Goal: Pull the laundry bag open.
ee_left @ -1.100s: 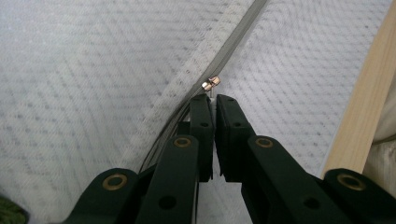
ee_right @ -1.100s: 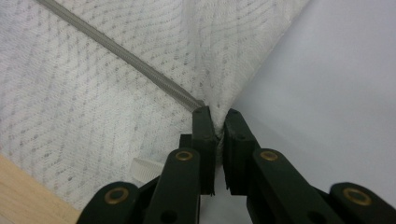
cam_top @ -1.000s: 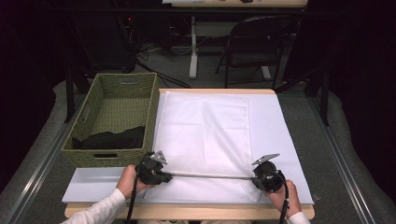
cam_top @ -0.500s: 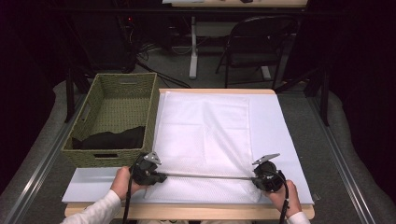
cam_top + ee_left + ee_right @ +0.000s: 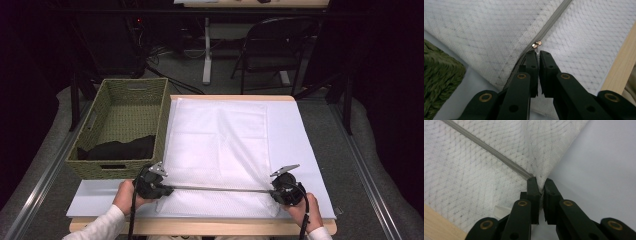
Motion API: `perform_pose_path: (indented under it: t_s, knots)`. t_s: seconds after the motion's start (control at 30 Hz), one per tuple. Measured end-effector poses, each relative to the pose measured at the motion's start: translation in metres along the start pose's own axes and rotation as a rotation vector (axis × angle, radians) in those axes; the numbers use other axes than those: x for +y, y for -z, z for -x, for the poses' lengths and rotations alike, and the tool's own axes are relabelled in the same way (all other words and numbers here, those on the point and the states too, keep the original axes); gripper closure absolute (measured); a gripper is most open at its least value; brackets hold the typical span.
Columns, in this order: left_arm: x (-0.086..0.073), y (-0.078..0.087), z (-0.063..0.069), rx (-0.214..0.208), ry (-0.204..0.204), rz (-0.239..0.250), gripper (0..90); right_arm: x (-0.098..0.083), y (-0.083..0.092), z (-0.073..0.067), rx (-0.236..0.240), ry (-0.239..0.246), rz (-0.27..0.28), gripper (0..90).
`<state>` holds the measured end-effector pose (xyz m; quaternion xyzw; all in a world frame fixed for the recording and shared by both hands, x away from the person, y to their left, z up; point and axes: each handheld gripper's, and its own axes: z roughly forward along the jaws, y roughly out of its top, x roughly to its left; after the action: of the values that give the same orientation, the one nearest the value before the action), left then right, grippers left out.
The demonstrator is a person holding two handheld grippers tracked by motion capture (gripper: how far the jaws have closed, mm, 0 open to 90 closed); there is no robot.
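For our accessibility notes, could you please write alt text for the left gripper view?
The left gripper, jaws shut, pinches the pull tab of a small metal zipper slider on a white mesh bag. A grey zipper runs diagonally away from the jaws, with a green woven basket at the left edge and a strip of wooden table edge at the right.

The left hand-held gripper [image 5: 150, 184] and the right hand-held gripper [image 5: 287, 189] are matte black, each topped by a grey three-cornered plate. A black cable trails from each toward the bottom edge of the frame. In the gripper views, the flat black jaw links carry brass-coloured rivets and small round holes. The person wears white long sleeves [image 5: 100, 226].
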<state>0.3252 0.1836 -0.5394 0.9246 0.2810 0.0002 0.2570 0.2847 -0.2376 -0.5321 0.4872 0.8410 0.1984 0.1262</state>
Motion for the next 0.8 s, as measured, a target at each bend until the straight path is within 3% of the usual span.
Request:
perform_pose_path:
  t_s: [0.8]
  knots:
    - [-0.012, 0.008, -0.004, 0.016, 0.050, 0.002, 86.7, 0.001, 0.002, -0.001, -0.019, 0.016, 0.013, 85.8]
